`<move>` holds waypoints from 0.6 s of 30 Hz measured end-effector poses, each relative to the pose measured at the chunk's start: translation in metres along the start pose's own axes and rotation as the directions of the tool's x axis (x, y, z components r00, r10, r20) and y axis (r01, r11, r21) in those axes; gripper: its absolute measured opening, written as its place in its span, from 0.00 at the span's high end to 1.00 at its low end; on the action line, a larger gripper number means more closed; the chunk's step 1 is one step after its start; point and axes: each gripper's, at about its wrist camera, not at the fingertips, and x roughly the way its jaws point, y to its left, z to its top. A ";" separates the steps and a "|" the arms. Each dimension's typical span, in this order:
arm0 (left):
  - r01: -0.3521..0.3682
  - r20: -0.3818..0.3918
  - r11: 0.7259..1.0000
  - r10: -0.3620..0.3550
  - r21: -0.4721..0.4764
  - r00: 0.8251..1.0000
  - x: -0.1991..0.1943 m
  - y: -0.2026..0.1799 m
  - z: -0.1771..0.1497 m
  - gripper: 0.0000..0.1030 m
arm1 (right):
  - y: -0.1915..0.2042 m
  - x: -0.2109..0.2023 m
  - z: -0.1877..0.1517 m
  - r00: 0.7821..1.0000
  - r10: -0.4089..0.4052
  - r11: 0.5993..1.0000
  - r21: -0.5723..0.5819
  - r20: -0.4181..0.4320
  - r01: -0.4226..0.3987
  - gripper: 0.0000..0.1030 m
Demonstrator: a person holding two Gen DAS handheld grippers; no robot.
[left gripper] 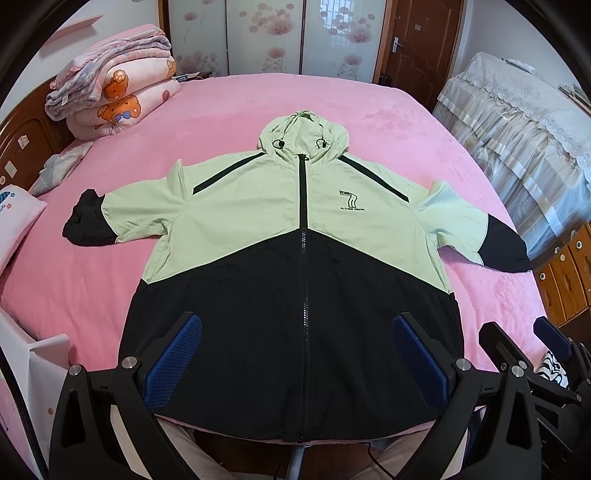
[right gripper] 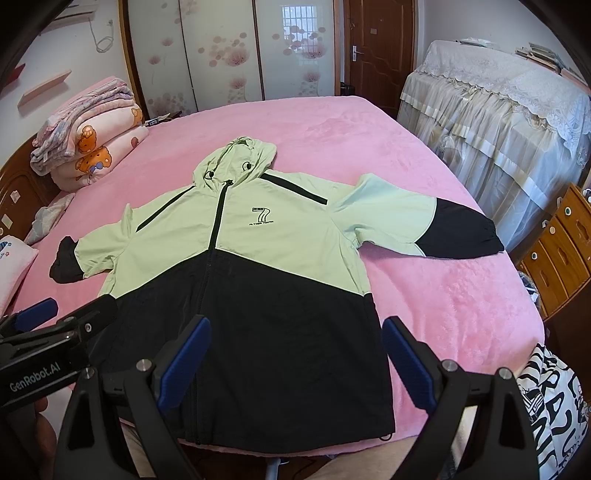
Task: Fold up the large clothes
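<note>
Green-and-black hooded jacket [left gripper: 299, 266] lies flat, zipped, sleeves spread, centre frame on pink bed [left gripper: 369, 107]. Left gripper [left gripper: 299, 354] and right gripper [right gripper: 295, 360] both hover at lower frame over hem, jaws wide apart, holding nothing.

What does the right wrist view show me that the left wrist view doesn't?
Only the right wrist view: an air conditioner cord on the wall, and the left gripper beside the hem. Only the left wrist view: the right gripper beside the hem, and white furniture at the bed's near left corner. Both: the green and black jacket spread flat on the pink bed, zipped, with the folded quilts behind; both grippers open, holding nothing.
</note>
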 end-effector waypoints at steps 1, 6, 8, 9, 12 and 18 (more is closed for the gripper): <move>-0.001 -0.002 1.000 0.001 0.002 1.000 0.000 0.000 0.000 0.01 | 0.000 0.000 0.000 1.000 0.002 1.000 0.000 0.000 -0.002 0.08; -0.004 -0.012 1.000 0.004 0.006 1.000 0.003 -0.001 -0.001 0.01 | 0.000 0.003 -0.003 1.000 0.021 1.000 0.004 -0.005 -0.021 0.08; -0.005 -0.015 1.000 0.005 0.009 1.000 0.003 -0.002 -0.001 0.01 | -0.001 0.004 -0.004 1.000 0.022 1.000 0.005 -0.003 -0.022 0.08; -0.005 -0.016 1.000 0.005 0.011 1.000 0.003 -0.002 -0.002 0.01 | -0.001 0.003 -0.004 1.000 0.022 1.000 0.005 -0.003 -0.022 0.08; -0.007 -0.016 1.000 0.008 0.017 1.000 0.003 -0.004 -0.002 0.01 | -0.002 0.004 -0.005 1.000 0.026 1.000 0.011 0.002 -0.026 0.08; -0.011 -0.019 1.000 0.012 0.029 1.000 0.004 -0.006 -0.001 0.01 | -0.007 0.008 -0.007 1.000 0.031 0.999 0.024 -0.001 -0.031 0.08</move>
